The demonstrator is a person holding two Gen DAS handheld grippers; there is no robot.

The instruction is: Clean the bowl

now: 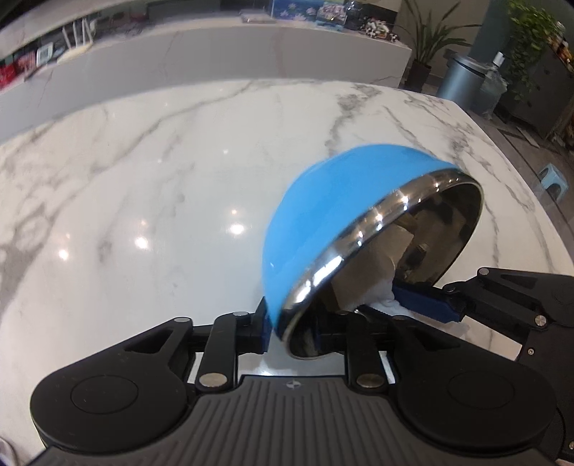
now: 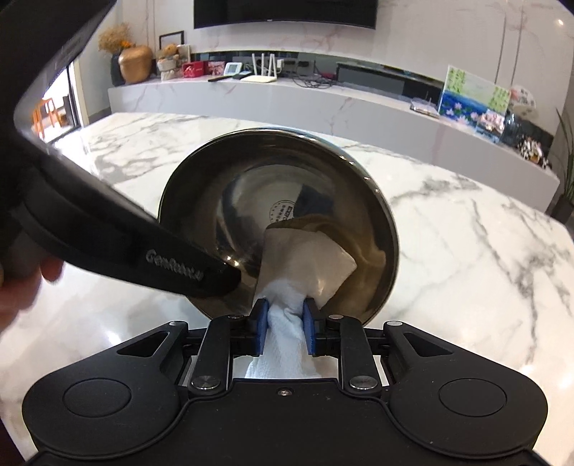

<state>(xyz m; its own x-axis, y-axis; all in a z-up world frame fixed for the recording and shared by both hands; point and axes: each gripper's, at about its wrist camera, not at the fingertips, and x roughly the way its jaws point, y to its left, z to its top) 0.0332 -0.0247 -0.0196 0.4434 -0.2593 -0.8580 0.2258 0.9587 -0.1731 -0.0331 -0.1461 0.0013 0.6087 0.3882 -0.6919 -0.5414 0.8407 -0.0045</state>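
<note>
The room is bright and tidy, walled in pale veined stone. A long white marble-look sideboard (image 2: pixel 323 100) runs along the far wall under a dark wide screen (image 2: pixel 285 13), crowded with small things: a bronze rounded vase (image 2: pixel 135 63), a white router with upright antennas (image 2: pixel 263 73), a painted picture of water lilies (image 2: pixel 470 104). Off to one side stand leafy potted plants (image 1: pixel 430 39) and a grey metal cylindrical bin (image 1: pixel 461 80).

Nearest of all is the glossy white marble table with grey veins (image 1: pixel 143 172), its polished top throwing back ceiling lights as round glints.

Above that table hangs the round bowl, blue outside and mirror-steel inside (image 1: pixel 323 208), tipped on its side so the opening faces the right gripper; it is off the surface, carried by its rim. The black left gripper with blue pads (image 1: pixel 278 328) is pinched onto the rim at the bowl's low edge, one pad against the blue outer wall, the other finger inside and mostly hidden by the bowl.

The black right gripper with blue pads (image 2: pixel 285 321) has its pads drawn narrow, squeezing a crumpled white paper towel (image 2: pixel 305 265). The towel's free end fans forward and lies against the lower inner wall of the bowl (image 2: pixel 251 200), near a round printed stamp on the steel bottom (image 2: pixel 281 211).
</note>
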